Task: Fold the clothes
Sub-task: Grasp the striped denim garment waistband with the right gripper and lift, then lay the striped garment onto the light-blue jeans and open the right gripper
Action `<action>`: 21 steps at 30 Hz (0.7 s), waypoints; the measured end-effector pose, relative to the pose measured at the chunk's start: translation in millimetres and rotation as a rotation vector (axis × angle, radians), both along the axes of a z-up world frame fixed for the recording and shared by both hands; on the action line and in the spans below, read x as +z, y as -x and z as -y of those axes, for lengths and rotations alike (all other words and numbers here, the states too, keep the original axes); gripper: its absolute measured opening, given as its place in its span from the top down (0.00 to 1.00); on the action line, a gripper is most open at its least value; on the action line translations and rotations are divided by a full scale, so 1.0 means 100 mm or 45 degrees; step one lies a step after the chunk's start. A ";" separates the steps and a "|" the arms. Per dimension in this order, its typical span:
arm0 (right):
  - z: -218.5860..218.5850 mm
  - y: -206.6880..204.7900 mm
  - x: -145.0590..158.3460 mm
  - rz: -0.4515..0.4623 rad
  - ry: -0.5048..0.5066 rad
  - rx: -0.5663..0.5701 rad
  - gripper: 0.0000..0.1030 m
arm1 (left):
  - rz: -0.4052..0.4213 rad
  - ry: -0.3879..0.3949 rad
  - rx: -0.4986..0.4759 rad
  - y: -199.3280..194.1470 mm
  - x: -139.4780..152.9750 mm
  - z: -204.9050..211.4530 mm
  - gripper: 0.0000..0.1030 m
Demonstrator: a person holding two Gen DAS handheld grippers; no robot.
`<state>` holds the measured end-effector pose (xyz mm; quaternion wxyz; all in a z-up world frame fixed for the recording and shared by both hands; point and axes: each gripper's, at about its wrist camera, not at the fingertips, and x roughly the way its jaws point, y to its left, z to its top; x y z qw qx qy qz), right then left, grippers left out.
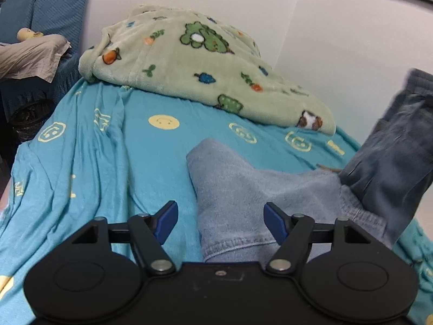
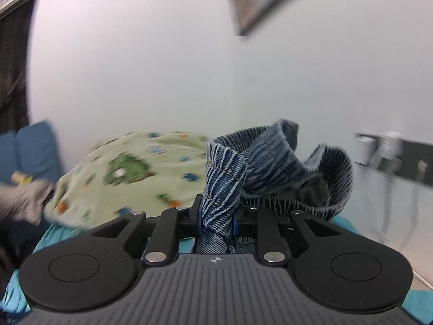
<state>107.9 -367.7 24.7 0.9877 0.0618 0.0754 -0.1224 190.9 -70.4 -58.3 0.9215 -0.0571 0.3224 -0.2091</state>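
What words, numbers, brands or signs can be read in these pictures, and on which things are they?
No text can be read.
Teal bed sheet: yellow smiley faces, round emblems and letter-like marks, too distorted to read.
Gripper body: a small white emblem, no letters.
Green fleece blanket: cartoon pictures only.
Jeans: no label visible.

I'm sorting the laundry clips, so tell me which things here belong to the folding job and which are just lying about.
Part of the job:
- blue denim trousers, clamped in the right gripper
- open left gripper
- turquoise patterned bedsheet, the folding surface

Just lying about:
- green cartoon-print fleece blanket
- blue quilted sofa
- beige cloth on it
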 end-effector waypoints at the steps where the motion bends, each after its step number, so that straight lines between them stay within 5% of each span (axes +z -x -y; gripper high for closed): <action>1: -0.15 -0.05 -0.04 -0.014 0.027 0.036 0.80 | 0.003 0.010 0.004 0.00 0.03 -0.03 0.35; 14: -1.49 -0.33 -1.22 -0.436 0.318 0.530 0.80 | 0.006 0.145 0.072 -0.08 0.20 -0.39 0.35; 16: -1.61 -0.26 -1.27 -0.440 0.391 0.553 0.80 | 0.000 0.185 0.076 -0.09 0.21 -0.43 0.35; 21: -1.59 -0.24 -1.27 -0.436 0.341 0.569 0.78 | 0.019 0.247 0.055 -0.10 0.24 -0.45 0.35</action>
